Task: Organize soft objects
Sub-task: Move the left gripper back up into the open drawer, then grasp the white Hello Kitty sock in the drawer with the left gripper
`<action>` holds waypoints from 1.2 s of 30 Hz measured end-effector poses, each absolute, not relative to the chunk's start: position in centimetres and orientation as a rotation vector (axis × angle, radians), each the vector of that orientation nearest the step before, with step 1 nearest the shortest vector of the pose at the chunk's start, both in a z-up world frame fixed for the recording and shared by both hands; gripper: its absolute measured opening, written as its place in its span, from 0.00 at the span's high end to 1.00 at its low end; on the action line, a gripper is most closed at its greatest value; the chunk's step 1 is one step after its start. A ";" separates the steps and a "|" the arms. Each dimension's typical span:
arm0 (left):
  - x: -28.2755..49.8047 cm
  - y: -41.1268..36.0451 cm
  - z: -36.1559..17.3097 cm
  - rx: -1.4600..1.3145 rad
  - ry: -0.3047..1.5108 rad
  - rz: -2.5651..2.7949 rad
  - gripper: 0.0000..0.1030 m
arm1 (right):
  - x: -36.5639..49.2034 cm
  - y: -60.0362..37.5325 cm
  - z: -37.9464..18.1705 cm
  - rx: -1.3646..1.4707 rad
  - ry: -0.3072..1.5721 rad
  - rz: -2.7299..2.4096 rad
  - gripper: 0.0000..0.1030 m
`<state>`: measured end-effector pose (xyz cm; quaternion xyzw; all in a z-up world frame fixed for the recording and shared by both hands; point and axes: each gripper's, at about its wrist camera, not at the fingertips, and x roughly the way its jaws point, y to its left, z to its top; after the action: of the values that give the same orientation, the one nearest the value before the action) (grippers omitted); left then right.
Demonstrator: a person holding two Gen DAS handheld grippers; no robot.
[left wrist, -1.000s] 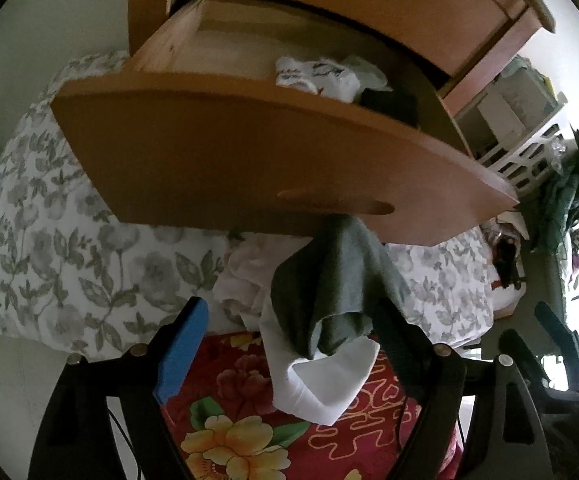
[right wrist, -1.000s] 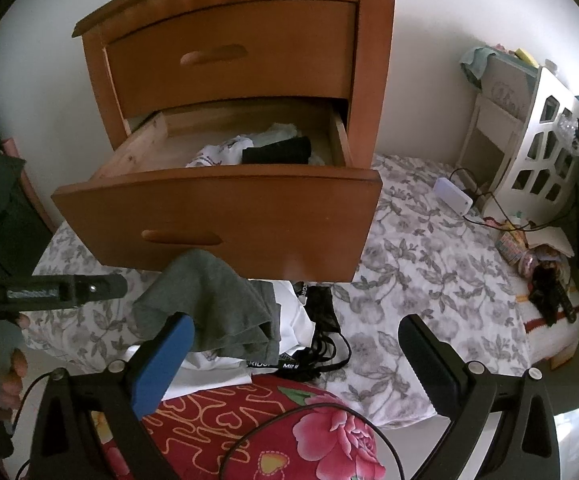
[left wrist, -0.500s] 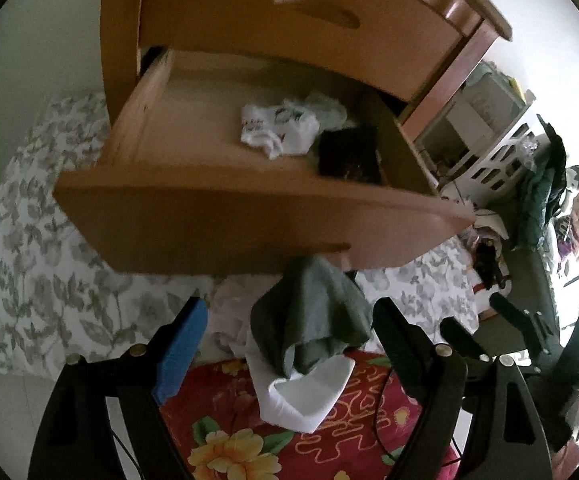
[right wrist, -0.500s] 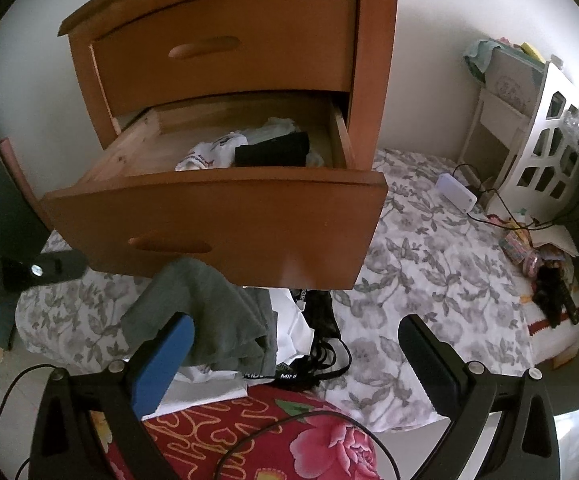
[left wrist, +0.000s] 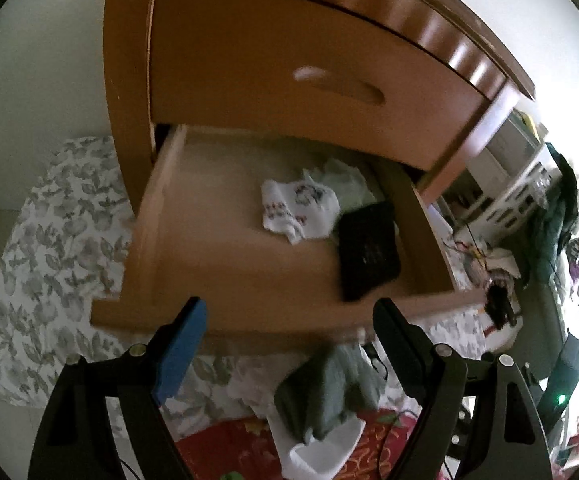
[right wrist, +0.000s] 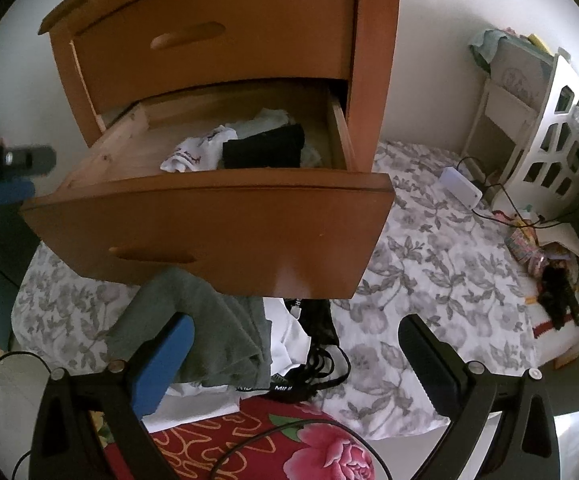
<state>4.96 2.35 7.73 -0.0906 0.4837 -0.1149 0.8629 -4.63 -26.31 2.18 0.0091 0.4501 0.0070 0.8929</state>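
A wooden nightstand's lower drawer stands pulled open. In it lie a white printed cloth and a black folded cloth. Below the drawer front a grey garment lies on white clothes beside a black strappy item. My left gripper is open and empty, above the drawer's front edge. My right gripper is open and empty, over the pile; its blue pad is in front of the grey garment.
The nightstand rests on a grey floral sheet. A red floral blanket lies in front of it. A white cut-out shelf, a white charger box with cables and small clutter are at the right. The left gripper shows at the right wrist view's left edge.
My left gripper has risen from the clothes pile to above the drawer's front edge, so the drawer's inside shows. My right gripper has moved a little nearer the drawer.
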 end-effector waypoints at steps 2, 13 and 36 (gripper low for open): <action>5.9 2.5 7.7 -0.197 1.018 -0.225 0.17 | -4.3 -26.5 1.9 0.021 0.942 0.012 0.00; 12.6 2.7 5.6 -0.213 1.124 -0.185 0.17 | -3.3 -27.0 0.0 0.031 0.984 0.010 0.00; 22.6 -1.8 -2.5 -0.213 1.383 -0.144 0.37 | -2.3 -28.0 -2.2 0.044 1.041 -0.010 0.00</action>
<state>22.59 -1.83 -2.46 -0.0980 0.6360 -0.0660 0.7626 -2.32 -28.01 -2.19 0.0212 0.4971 -0.0048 0.8674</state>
